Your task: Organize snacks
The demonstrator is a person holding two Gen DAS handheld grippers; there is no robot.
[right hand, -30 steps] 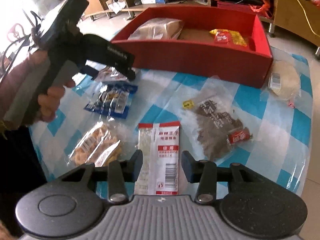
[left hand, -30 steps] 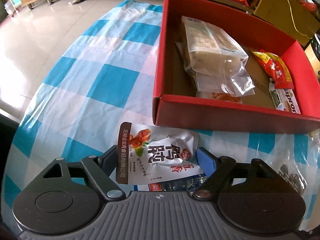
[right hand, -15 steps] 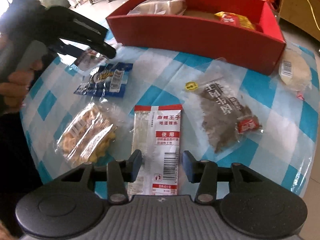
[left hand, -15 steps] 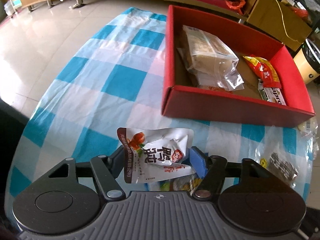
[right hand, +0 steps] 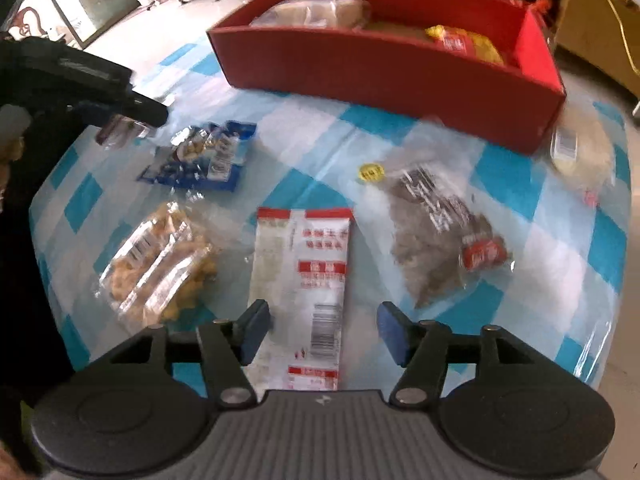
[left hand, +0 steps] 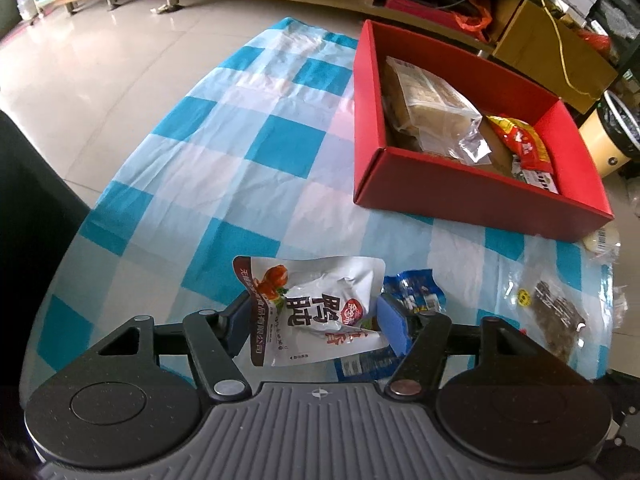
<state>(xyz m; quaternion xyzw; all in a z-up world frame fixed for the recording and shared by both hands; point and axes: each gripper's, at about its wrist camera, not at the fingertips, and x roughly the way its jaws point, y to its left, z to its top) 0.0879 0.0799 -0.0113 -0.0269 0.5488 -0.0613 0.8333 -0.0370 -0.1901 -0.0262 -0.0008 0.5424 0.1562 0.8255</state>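
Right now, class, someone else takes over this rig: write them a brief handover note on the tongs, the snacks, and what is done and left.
Left tongs: shut on the white pouch, lifted off the table.
Right tongs: open, over the red-and-white sachet, not gripping.
Done: several packs lie in the red box.
Left: box the pouch; then the sachet, blue packet, golden snack bag, dark snack bag and pale round pack on the tablecloth.

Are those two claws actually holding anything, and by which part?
The left gripper pinches the white pouch by its lower side edges. The right gripper is open, holding nothing.
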